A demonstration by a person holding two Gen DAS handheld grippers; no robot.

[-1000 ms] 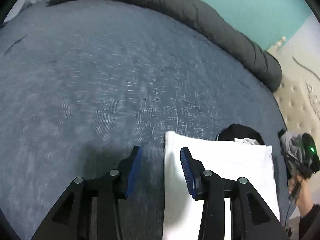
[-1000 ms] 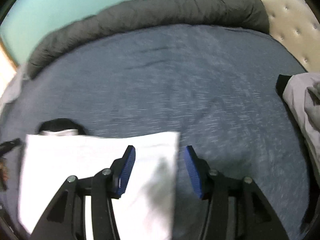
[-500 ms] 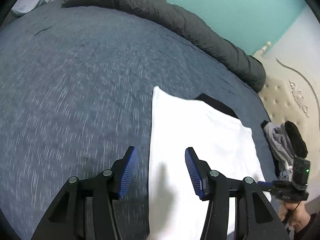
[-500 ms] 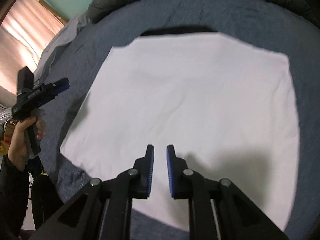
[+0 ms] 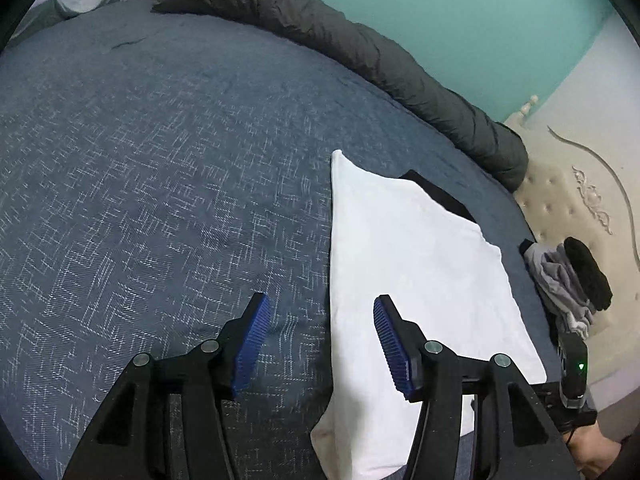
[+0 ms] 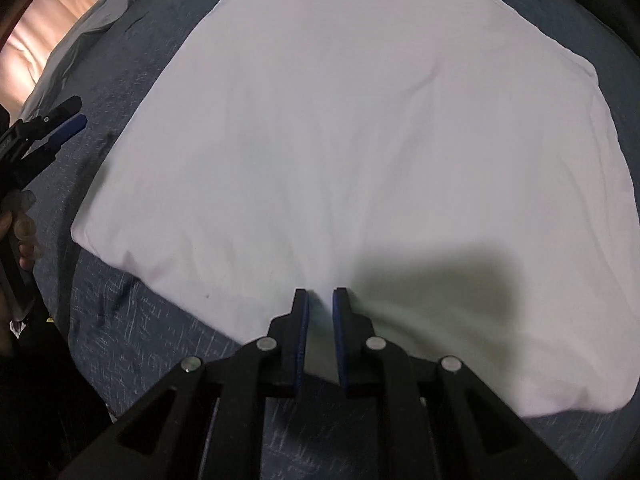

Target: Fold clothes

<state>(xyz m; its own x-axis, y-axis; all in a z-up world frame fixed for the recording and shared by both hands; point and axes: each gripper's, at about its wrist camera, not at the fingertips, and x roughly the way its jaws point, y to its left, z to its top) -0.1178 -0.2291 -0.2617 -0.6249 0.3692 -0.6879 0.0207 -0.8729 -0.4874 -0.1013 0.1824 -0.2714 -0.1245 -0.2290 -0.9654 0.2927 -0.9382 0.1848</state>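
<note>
Plainly, white folded garment (image 6: 360,140) bears no legible writing.

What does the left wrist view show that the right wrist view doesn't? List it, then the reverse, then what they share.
Left wrist only: a rolled grey duvet, the teal wall, a cream headboard and a clothes pile beside it. Right wrist only: a pink curtain, and the right gripper pinching the white shirt at its near edge. Both: the shirt lying on the blue bedspread.

A home bedroom: blue-covered bed (image 5: 160,160), tufted headboard (image 5: 560,216), rolled grey duvet (image 5: 360,52)
</note>
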